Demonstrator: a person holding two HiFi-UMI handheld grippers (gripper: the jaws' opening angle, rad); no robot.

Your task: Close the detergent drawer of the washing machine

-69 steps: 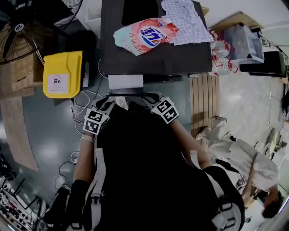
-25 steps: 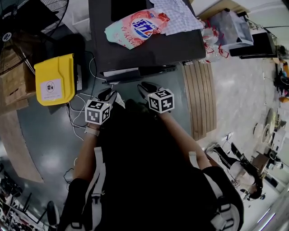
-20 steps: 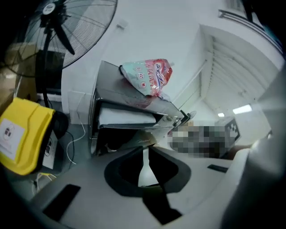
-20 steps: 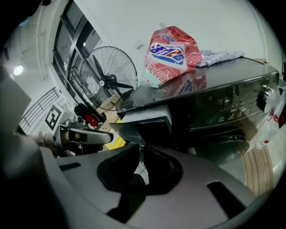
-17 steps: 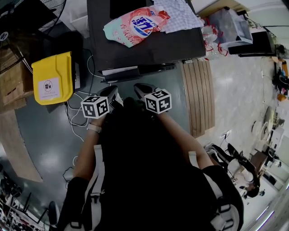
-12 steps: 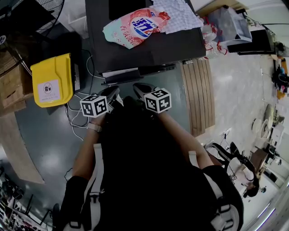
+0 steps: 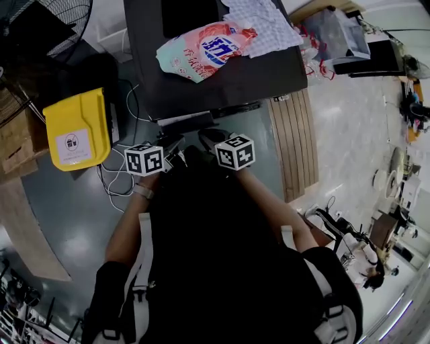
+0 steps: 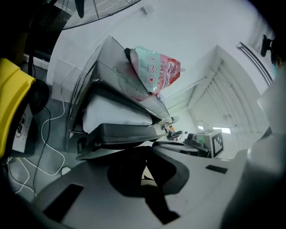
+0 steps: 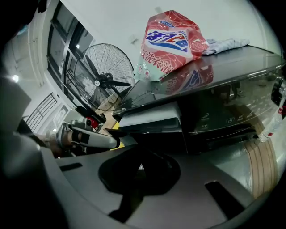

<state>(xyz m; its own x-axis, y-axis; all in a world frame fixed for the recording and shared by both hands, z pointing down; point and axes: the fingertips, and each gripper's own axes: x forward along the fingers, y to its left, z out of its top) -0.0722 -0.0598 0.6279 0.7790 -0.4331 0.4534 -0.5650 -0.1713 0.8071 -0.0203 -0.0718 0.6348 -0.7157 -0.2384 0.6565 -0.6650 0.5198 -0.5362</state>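
Detergent drawer point(image 7: 186, 121) sticks partly out at the front-left corner of the washing machine point(image 7: 222, 74); left hand-held gripper point(image 7: 172, 143) and right hand-held gripper point(image 7: 207, 136) both clenched empty just before its front panel, probably to push with blunt closed tips, not grab.

We're looking at a pink-and-teal pouch point(image 7: 201, 50) lying flat, its right end touching a checked cloth point(image 7: 259, 23). A yellow container point(image 7: 74, 127) is sitting on the grey floor point(image 7: 60, 222) at left, just beside a cardboard box point(image 7: 15, 138). A fan point(image 7: 54, 17) is standing beyond it, and a wooden slatted board point(image 7: 302, 144) is lying at right.
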